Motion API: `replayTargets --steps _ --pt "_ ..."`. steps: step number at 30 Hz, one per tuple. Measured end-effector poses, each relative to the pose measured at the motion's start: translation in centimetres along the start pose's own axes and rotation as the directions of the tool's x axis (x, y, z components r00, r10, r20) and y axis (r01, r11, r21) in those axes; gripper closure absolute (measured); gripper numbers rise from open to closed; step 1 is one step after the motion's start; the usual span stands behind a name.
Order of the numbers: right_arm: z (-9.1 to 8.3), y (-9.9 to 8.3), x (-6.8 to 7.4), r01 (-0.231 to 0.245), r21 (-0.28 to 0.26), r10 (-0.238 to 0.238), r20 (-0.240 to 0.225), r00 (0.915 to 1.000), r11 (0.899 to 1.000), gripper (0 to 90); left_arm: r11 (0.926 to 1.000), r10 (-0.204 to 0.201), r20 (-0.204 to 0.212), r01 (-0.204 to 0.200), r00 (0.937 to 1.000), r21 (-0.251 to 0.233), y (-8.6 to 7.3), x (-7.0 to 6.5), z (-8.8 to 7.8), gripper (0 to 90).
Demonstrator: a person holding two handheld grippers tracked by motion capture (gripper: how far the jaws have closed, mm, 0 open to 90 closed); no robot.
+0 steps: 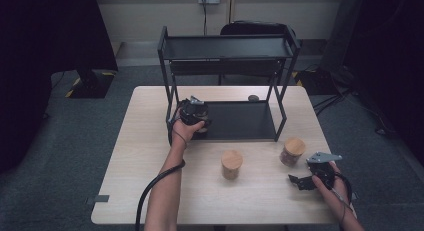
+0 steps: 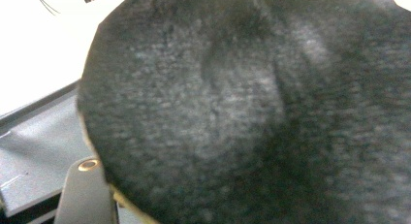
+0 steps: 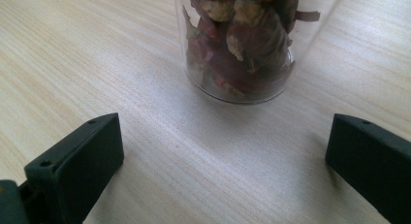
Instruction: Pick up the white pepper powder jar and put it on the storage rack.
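Standing upright near the open right gripper, jar.

Blurred dark thing, cropped jar

A blurred dark mass blocked the left gripper view, identity unclear; the jar was cut off at the frame's top.

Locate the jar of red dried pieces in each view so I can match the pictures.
High view: jar with red dried pieces, right of centre, ahead of the right gripper.
Left gripper view: not in it.
Right gripper view: top centre, beyond the open jaws.
Shared landmark: the light wooden table.
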State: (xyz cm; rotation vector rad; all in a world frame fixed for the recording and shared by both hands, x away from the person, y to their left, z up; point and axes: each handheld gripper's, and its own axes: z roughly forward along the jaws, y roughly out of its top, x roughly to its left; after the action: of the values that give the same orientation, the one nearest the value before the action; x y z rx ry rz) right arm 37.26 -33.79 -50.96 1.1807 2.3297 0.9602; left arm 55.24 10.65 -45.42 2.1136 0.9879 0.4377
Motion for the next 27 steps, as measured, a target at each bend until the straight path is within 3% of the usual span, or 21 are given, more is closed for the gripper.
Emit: replayTargets --steps 16,27 --pt "0.0 0.0 0.0 0.001 0.000 -0.001 -0.001 1.0000 1.000 0.0 0.9992 -0.040 -0.043 0.039 0.9983 -0.007 -0.4 0.7 1.0 31.1" --pt "0.0 0.0 0.0 0.001 0.000 -0.001 -0.002 1.0000 1.000 0.0 0.9996 -0.030 -0.075 0.030 0.9968 -0.003 -0.3 0.8 1.5 31.1"
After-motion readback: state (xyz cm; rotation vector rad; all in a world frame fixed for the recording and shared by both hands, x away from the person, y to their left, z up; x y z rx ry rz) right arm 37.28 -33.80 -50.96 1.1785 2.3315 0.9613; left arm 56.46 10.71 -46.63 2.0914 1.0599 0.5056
